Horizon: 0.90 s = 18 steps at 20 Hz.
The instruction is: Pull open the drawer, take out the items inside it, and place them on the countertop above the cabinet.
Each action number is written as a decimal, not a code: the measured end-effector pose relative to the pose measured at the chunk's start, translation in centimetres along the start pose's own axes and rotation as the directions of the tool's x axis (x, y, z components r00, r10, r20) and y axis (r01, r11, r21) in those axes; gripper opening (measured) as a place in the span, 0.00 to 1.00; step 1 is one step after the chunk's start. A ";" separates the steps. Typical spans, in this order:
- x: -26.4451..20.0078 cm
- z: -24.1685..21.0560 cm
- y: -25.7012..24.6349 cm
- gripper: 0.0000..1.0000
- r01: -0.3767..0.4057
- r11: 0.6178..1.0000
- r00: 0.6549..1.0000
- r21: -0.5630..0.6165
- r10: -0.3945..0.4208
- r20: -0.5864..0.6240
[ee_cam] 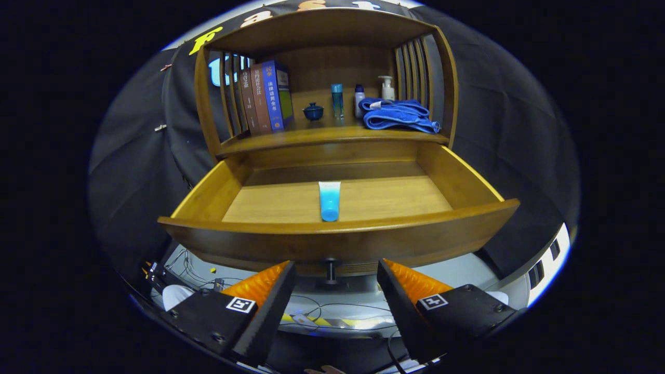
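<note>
Claw (336, 270) fingers stand well apart with nothing between them, the two tips flanking the small dark knob (329, 270) on the front panel of the drawer (337, 236) without touching it. Just beyond the tips, the wooden drawer is pulled out far, its curved front panel spanning the space ahead of both fingers. Inside, a blue tube (329, 200) lies on the drawer floor, close behind the front panel and roughly in line with the gap between the fingers, its cap end toward the claw and its pale flat end pointing to the back. Above the drawer runs the table (332, 136) of the cabinet, set under a slatted wooden hutch. On it, from the left, stand a few books (265, 98) leaning against the slats, a small dark blue lidded cup (313, 111), a slim teal bottle (337, 100), a white bottle with a dark cap (359, 98), and a white pump bottle (387, 88) behind a folded blue towel (399, 115). Below the drawer, cables (197, 262) trail over a pale floor.
</note>
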<state>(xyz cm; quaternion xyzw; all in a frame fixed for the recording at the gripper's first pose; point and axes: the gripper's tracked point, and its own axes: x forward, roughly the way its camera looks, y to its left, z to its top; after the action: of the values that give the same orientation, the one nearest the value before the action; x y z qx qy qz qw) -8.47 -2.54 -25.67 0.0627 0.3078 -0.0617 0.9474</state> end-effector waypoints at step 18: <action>15.5 9.2 1.8 0.98 -0.034 0.999 0.973 0.013 0.036 -0.227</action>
<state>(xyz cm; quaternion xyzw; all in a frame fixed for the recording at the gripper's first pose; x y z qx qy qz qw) 9.55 -3.42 -27.24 0.0792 0.4125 -0.0387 0.9067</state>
